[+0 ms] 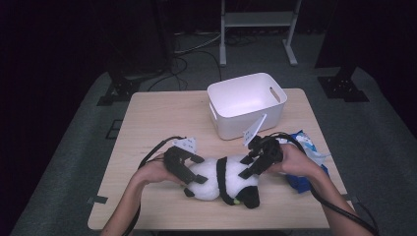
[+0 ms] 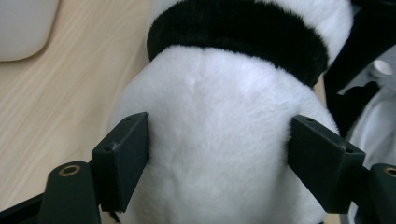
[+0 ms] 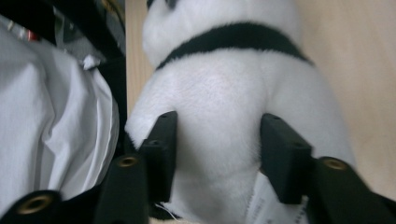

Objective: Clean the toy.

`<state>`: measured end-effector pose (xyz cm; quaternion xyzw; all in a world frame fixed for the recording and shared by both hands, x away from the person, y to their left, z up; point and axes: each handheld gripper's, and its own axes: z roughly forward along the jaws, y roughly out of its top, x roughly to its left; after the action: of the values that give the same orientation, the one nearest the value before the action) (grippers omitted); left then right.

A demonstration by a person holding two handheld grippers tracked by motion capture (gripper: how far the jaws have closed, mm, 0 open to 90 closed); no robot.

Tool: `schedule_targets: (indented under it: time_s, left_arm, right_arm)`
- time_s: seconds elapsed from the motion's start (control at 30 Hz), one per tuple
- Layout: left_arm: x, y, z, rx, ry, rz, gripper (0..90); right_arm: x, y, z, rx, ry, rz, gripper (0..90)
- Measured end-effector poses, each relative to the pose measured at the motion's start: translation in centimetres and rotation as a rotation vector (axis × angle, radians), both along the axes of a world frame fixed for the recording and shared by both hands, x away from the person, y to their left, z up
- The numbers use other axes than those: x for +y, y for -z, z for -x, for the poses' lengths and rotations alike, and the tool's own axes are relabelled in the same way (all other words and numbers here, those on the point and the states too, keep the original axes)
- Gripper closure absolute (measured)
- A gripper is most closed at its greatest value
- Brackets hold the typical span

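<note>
A black-and-white panda plush (image 1: 221, 179) lies on its side near the front of the wooden table (image 1: 157, 118). My left gripper (image 1: 196, 169) grips the plush's left end; in the left gripper view its pads (image 2: 126, 154) press into the white fur (image 2: 219, 107) on both sides. From the right, my right gripper (image 1: 247, 166) clamps the other end. Both its pads (image 3: 161, 149) dent the white body (image 3: 224, 84) just below the black band. Each gripper is shut on the plush.
A white plastic bin (image 1: 275, 93) stands empty at the back of the table, just beyond the plush. Under my right forearm, by the table's right edge, lies a blue and white bag (image 1: 305, 147). White cloth (image 3: 51, 116) hangs at the left of the right gripper view.
</note>
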<state>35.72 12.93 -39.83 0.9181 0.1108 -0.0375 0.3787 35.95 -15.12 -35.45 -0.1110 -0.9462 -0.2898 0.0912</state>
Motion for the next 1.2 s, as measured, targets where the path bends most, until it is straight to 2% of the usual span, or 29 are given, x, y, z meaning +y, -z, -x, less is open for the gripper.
schedule_targets:
  time_s: [0.1, 0.13, 0.2, 0.27, 0.33, 0.4, 0.47, 0.57, 0.67, 0.83, 0.87, 0.93, 1.03, 1.07, 1.17, 1.2]
  left_arm:
    - [-0.3, 0.1, 0.2, -0.016, 0.01, 0.009, 23.3]
    - [-0.5, 0.2, 0.3, -0.02, 0.015, 0.009, 23.3]
    - [-0.8, 0.2, 0.4, -0.019, 0.016, 0.012, 23.3]
    - [-0.9, 0.0, 0.5, -0.021, 0.032, 0.004, 23.1]
    - [-0.9, -0.3, 0.5, -0.003, 0.032, 0.006, 22.0]
    - [-0.6, -0.7, 0.3, 0.022, 0.031, 0.031, 19.7]
    - [-0.5, -1.1, 0.0, 0.027, 0.018, 0.048, 19.7]
    - [-0.9, -1.0, -0.3, 0.04, 0.011, 0.024, 18.5]
    - [-1.4, -0.3, -0.2, 0.047, 0.016, 0.014, 18.5]
    - [-1.7, 0.3, 0.2, -0.024, -0.008, 0.003, 22.2]
    - [-1.7, 0.3, 0.2, -0.024, -0.008, 0.003, 22.4]
    - [-2.0, 0.4, 0.3, -0.059, -0.035, 0.0, 22.4]
    - [-2.1, 0.5, 0.5, -0.073, -0.06, 0.024, 22.2]
    - [-2.0, 0.5, 0.6, -0.071, -0.053, 0.035, 22.0]
    - [-1.5, 0.1, 0.7, -0.049, -0.032, 0.067, 20.1]
    - [-1.5, 0.1, 0.7, -0.049, -0.032, 0.067, 19.4]
  right_arm:
    - [-1.1, -1.5, -0.6, -0.007, 0.061, -0.081, 45.6]
    - [-1.4, -1.8, -0.8, -0.019, 0.086, -0.094, 42.2]
    - [-1.1, -1.8, -1.0, -0.016, 0.095, -0.044, 38.2]
    - [-0.4, -1.0, -0.9, -0.006, 0.087, 0.008, 35.4]
    - [0.0, -0.5, -0.9, -0.001, 0.081, 0.023, 34.5]
    - [0.0, -0.2, -0.8, -0.007, 0.086, 0.03, 35.6]
    - [0.1, 0.3, -0.6, 0.003, 0.078, 0.043, 37.4]
    - [0.4, 1.3, -0.1, 0.027, 0.035, 0.077, 41.7]
    - [0.6, 1.8, 0.5, 0.015, 0.011, 0.079, 48.5]
    - [0.6, 1.6, 0.9, -0.04, -0.002, 0.081, 53.8]
    - [0.6, 1.6, 0.9, -0.04, -0.002, 0.081, 53.8]
    - [0.8, 1.2, 0.9, -0.103, -0.003, 0.103, 54.4]
    - [0.6, 0.8, 0.9, -0.161, 0.019, 0.123, 54.6]
    - [0.5, 0.9, 0.8, -0.156, 0.019, 0.119, 53.4]
    - [-0.1, 0.7, 0.8, -0.093, 0.021, 0.068, 44.2]
    - [-0.1, 0.7, 0.8, -0.093, 0.021, 0.068, 44.2]
